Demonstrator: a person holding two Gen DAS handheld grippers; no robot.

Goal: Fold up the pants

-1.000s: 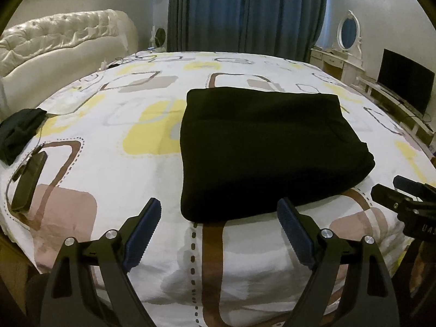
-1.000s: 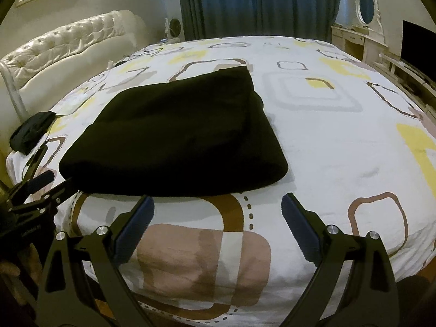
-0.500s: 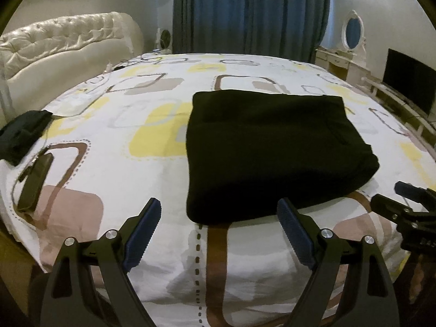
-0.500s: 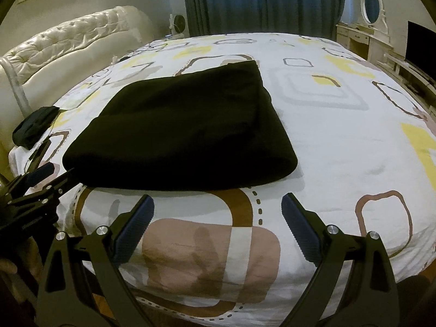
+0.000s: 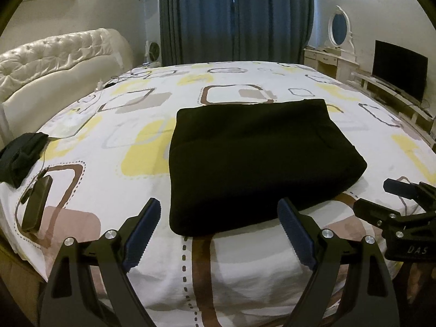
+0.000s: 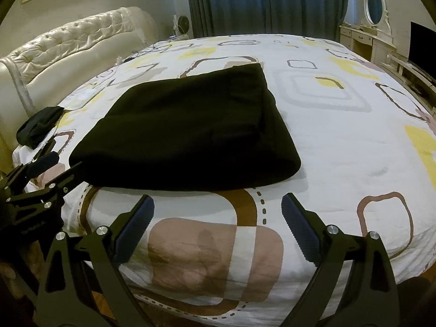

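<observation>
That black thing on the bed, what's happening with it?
Those are black pants, folded into a neat rectangle near the front edge of the bed. A person holds a gripper in each hand. The left gripper and right gripper are both open, hovering just short of the pants without touching them. The folding looks finished or nearly so.

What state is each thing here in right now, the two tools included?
Black pants: folded into a flat rectangle on the bed.
Left tool: open, empty, short of the pants.
Right tool: open, empty.
Curtains: drawn shut.
TV: screen dark.
</observation>
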